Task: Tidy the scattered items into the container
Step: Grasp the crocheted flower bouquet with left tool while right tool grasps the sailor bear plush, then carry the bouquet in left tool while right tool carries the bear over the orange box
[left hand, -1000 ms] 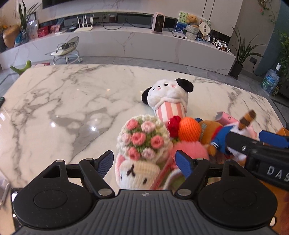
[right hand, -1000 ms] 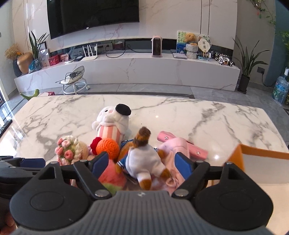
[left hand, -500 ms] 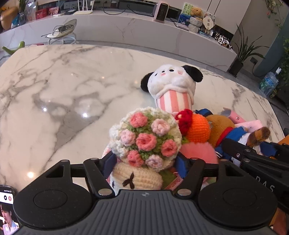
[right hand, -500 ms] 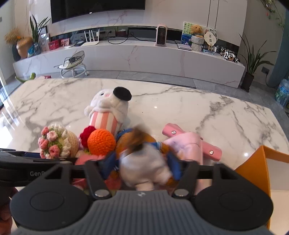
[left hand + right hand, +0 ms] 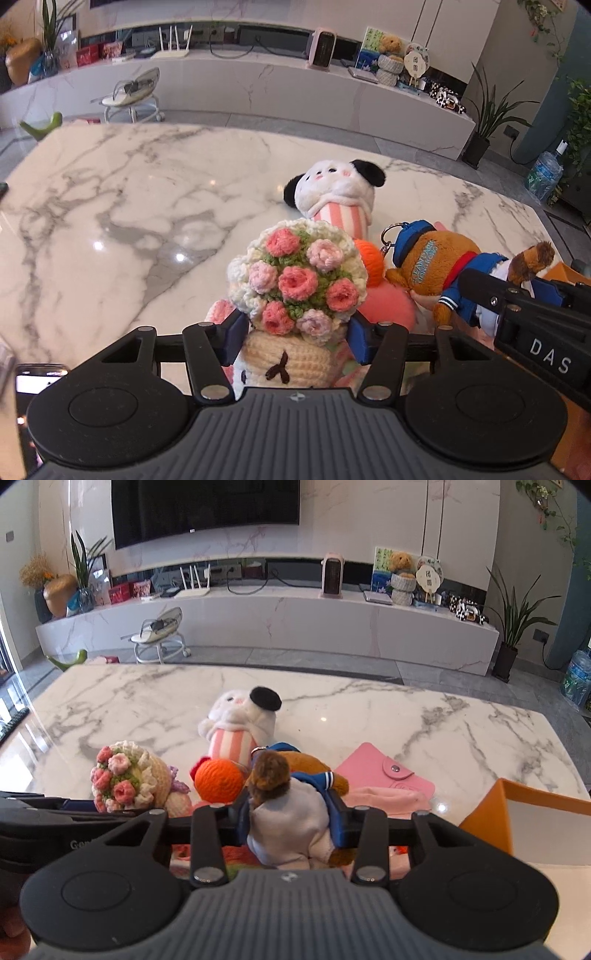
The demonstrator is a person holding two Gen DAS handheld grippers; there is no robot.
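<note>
Grippers both hold toys: your left gripper (image 5: 293, 338) is clamped on the cream crocheted doll with a pink-rose flower cap (image 5: 295, 280), and your right gripper (image 5: 291, 818) is squeezed onto the brown plush otter in a blue sailor jacket (image 5: 291, 805). On the white marble table (image 5: 424, 720), the white panda plush in a pink-striped cup (image 5: 240, 723) lies at your right camera's 12 o'clock, the orange knitted ball (image 5: 218, 782) touching it. The orange-walled container (image 5: 517, 819) sits at 3 o'clock, just beside the flat pink snap wallet (image 5: 384, 779).
</note>
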